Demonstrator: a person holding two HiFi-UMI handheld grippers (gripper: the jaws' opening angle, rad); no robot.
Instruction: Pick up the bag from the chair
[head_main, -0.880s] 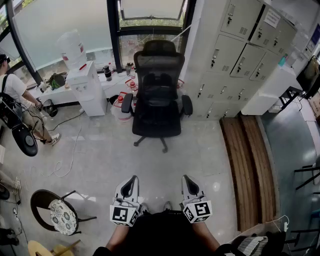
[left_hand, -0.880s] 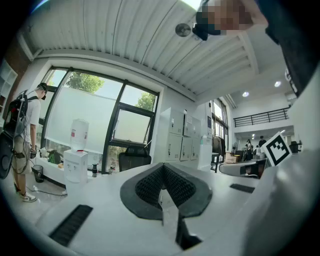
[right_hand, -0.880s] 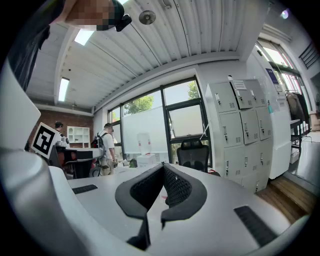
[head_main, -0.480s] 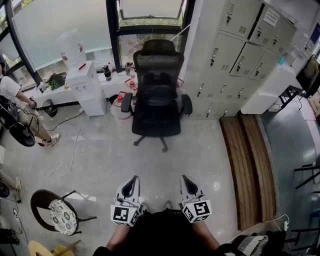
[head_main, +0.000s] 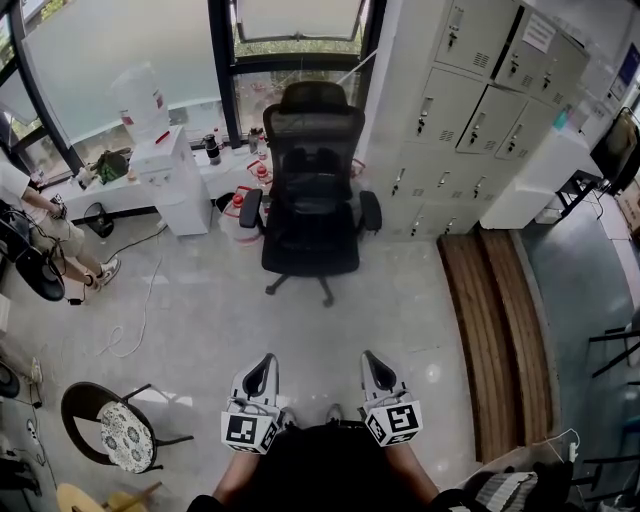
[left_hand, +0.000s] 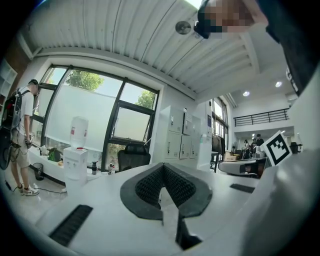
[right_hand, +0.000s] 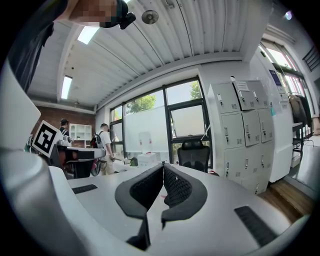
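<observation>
Facing the black mesh office chair (head_main: 311, 215), left claw (head_main: 263, 363) and right claw (head_main: 371, 361) sit closed, empty — bag indistinct against it, likely soft; grab a strap.

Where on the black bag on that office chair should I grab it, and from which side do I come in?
Probably its top edge, coming in from the open front of the chair. The bag seems to stand upright against the backrest, and the armrests block both sides. Black on black hides any handle, so look again up close.

Black chair (head_main: 311, 240) — white lockers (head_main: 470, 110) — black-and-white patterned stool cushion (head_main: 125, 436).
</observation>
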